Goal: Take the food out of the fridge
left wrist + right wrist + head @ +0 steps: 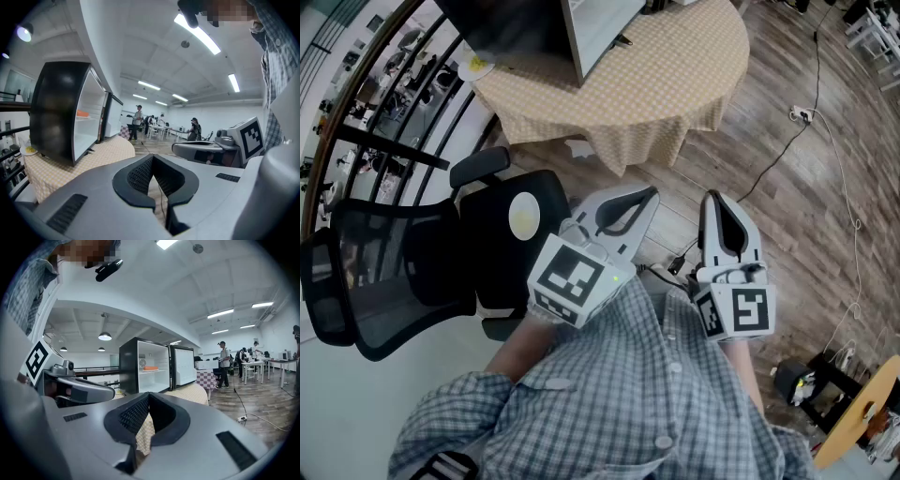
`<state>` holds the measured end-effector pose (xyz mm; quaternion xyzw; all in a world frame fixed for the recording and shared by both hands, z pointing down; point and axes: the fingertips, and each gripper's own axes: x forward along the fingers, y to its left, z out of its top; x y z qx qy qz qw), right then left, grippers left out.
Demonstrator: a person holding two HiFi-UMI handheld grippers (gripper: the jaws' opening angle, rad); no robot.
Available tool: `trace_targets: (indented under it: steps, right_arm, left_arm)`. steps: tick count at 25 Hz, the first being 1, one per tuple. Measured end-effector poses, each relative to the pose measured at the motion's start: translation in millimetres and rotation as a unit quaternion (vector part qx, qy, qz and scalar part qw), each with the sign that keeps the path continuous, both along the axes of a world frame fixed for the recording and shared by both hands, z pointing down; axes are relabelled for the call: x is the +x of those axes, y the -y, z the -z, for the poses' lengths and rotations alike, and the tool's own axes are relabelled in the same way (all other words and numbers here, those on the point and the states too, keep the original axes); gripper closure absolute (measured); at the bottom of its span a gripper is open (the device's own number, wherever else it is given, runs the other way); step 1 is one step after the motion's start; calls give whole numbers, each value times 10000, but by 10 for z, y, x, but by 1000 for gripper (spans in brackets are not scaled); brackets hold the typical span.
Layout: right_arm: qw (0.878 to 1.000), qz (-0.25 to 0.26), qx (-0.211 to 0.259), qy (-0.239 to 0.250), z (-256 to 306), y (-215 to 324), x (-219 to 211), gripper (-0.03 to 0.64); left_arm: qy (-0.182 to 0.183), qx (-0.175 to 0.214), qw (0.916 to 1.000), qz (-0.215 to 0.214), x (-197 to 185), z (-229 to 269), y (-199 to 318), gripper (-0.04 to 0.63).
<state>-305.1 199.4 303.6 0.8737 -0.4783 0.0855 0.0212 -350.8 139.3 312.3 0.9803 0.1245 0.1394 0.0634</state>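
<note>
Both closed, left hand-held gripper [652, 192], right hand-held gripper [711, 196], fridge [128, 366], checked table [675, 80], wood floor [811, 178]

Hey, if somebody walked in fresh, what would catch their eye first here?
The small black fridge standing open on the round checked-cloth table, with something orange on a shelf inside. Nearer, the left gripper and right gripper are held side by side, both shut and empty.

Food [150, 367] in fridge [129, 366], fridge on table [187, 392]
</note>
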Motion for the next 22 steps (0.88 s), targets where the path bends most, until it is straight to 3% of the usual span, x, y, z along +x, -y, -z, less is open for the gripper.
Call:
trace_targets:
  steps: [12, 22]
  right_arm:
    - [10000, -21, -5, -52, -15, 60, -56, 606]
    - [9972, -291, 639, 254, 114, -132, -72, 606]
  left_arm:
    - [-25, -7, 10000, 25, -73, -40, 89, 597]
    - [11, -39, 10000, -33, -210, -55, 116, 598]
